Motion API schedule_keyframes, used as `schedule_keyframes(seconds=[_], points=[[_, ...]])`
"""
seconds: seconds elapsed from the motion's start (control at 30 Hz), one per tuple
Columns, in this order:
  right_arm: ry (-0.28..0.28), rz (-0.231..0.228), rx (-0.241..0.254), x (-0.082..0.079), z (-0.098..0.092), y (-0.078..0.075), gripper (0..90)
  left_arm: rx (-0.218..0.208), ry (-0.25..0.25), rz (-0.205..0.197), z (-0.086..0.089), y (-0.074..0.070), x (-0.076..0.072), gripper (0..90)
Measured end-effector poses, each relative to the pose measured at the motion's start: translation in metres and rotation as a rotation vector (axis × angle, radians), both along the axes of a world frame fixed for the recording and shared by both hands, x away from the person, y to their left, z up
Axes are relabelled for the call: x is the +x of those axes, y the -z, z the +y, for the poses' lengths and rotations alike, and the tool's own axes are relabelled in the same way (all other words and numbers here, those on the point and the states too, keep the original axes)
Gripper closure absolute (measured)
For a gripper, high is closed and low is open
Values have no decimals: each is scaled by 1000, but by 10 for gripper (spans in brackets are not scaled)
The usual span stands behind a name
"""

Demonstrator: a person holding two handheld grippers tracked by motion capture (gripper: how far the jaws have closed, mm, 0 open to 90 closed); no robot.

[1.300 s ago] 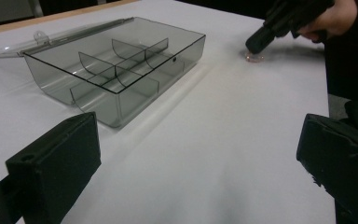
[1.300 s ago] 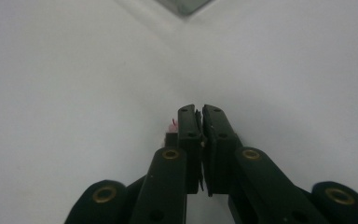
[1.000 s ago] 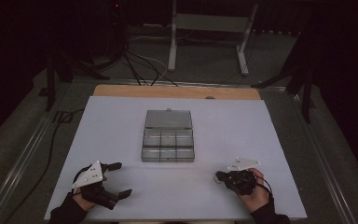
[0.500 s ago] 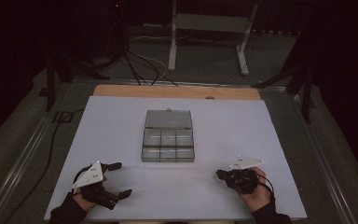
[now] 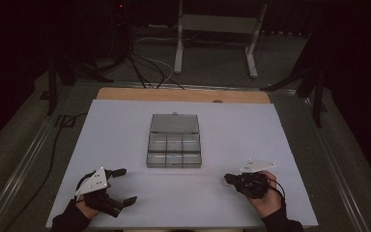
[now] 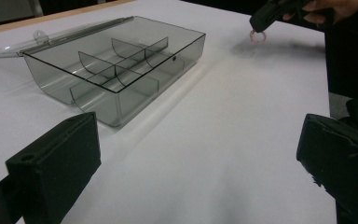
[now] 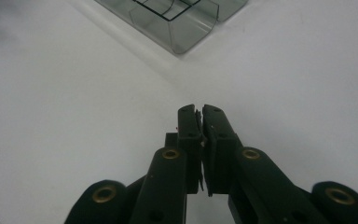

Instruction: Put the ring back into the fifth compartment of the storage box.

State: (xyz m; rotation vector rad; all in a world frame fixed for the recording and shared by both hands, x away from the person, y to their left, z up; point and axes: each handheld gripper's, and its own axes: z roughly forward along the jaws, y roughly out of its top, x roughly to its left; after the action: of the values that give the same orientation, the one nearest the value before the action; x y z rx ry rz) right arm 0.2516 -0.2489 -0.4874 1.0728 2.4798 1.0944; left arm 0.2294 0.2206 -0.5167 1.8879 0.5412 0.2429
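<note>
A clear smoky compartment box stands open at the table's middle, its lid laid flat behind it; the same box has empty cells. My left gripper rests near the front left edge, open, with nothing between its wide-apart black jaws. My right gripper sits near the front right, pointing toward the box. Its jaws are pressed together. In the left gripper view a small pinkish ring hangs from the right gripper's tip, just above the table.
The white table top has a wooden strip along its far edge. Beyond it, the dark floor holds cables and a metal stand. A cable runs along the table's left side.
</note>
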Motion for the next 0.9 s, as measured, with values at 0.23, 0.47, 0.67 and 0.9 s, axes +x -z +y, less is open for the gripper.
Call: schedule_keyframes(seconds=[0.23,0.47,0.67,0.9], points=[[-11,0,-3,3,3,-2,866,-7,0,-1,0,-1,0,10],[-14,-13,6,5,6,-8,866,-5,0,1,0,0,0,10],[-22,-21,-1,6,11,-11,867,-5,1,1,1,0,0,10],[-33,-33,4,10,16,-18,866,0,1,1,0,0,0,9]])
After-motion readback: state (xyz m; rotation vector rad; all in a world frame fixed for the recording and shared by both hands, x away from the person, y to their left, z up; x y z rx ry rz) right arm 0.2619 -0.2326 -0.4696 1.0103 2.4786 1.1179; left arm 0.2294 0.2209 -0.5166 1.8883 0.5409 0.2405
